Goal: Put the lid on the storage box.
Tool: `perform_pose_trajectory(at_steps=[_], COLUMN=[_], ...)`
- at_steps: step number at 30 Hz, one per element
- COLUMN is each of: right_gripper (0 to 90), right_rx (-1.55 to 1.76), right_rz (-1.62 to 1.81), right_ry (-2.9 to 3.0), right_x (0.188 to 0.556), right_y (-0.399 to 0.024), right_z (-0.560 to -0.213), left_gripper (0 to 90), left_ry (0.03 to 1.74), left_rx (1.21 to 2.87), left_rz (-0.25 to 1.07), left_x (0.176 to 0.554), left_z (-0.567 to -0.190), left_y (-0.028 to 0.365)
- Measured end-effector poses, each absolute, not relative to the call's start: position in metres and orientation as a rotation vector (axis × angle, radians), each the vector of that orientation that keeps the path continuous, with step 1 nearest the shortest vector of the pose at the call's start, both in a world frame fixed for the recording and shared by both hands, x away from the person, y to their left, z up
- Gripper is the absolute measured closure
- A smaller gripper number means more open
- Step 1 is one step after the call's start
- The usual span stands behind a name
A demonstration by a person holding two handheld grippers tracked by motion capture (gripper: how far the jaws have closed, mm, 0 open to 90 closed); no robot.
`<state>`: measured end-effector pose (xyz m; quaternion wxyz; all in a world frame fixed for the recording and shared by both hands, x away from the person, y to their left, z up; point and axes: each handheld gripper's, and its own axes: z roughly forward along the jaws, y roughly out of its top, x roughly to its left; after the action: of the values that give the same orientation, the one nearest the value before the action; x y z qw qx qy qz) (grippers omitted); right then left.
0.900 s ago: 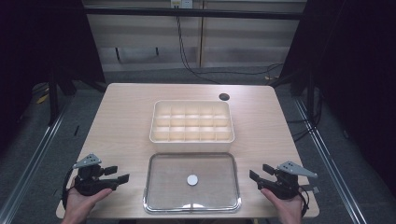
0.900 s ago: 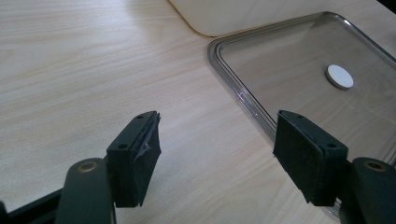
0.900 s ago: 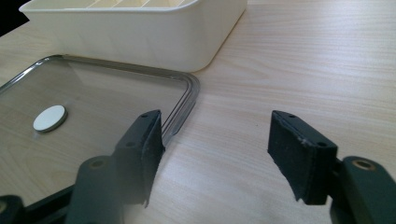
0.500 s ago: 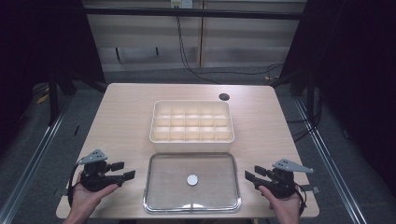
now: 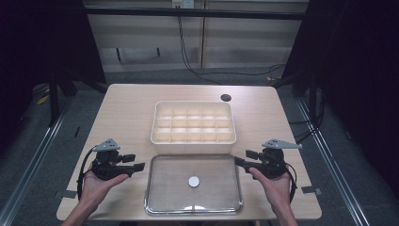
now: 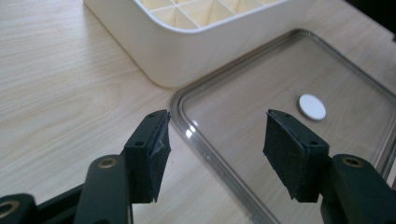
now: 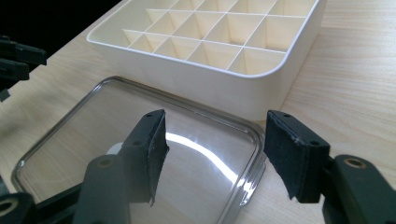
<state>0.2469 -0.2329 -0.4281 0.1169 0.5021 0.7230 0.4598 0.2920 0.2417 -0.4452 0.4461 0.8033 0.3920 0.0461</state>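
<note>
A clear rectangular lid [image 5: 221, 197] lies flat on the table near the front edge, with a small white disc [image 5: 194, 181] at its middle. Behind it stands a cream box [image 5: 193, 137] divided into several compartments. My left gripper [image 5: 134, 162] is at the lid's left rim, open. In the left gripper view its jaws [image 6: 215, 135] straddle the rim of the lid [image 6: 261, 79] near the corner, with the disc [image 6: 312, 106] beyond. My right gripper [image 5: 245, 157] is open at the lid's right rim. In the right gripper view [image 7: 215, 140] its jaws straddle the lid's [image 7: 93, 135] corner by the box [image 7: 224, 79].
The wooden table [image 5: 127, 108] has a dark round hole [image 5: 226, 98] at the back right. A person's hands hold both grippers from the front edge. The left gripper [image 7: 14, 60] shows far left in the right gripper view. Dark floor and rails surround the table.
Both grippers have moved inward and a little forward, from the table's front corners to the left and right rims of the lid. The lid and box have stayed put.
</note>
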Motion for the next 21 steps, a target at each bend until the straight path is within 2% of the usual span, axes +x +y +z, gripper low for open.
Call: perform_pose_trajectory(at_steps=[3, 11, 15, 21], right_gripper=[46.4, 53.3, 53.3, 50.7], right_rx=[1.503, 1.561, 1.581, 1.615], right_rz=[1.297, 1.261, 1.21, 1.2], right_ry=[2.163, 2.17, 2.189, 2.173], right_x=[0.256, 0.259, 0.258, 0.26], right_y=[-0.229, -0.232, -0.232, -0.228], right_z=[-0.447, -0.473, -0.483, -0.49], left_gripper=[43.7, 44.1, 47.1, 43.3], left_ry=[0.983, 1.032, 1.011, 1.005], left_rx=[2.045, 2.058, 2.086, 2.117], left_rz=[0.089, 0.099, 0.052, 0.019], left_x=[0.29, 0.287, 0.285, 0.287], left_z=[-0.461, -0.472, -0.48, -0.488], left_y=[0.237, 0.239, 0.234, 0.228])
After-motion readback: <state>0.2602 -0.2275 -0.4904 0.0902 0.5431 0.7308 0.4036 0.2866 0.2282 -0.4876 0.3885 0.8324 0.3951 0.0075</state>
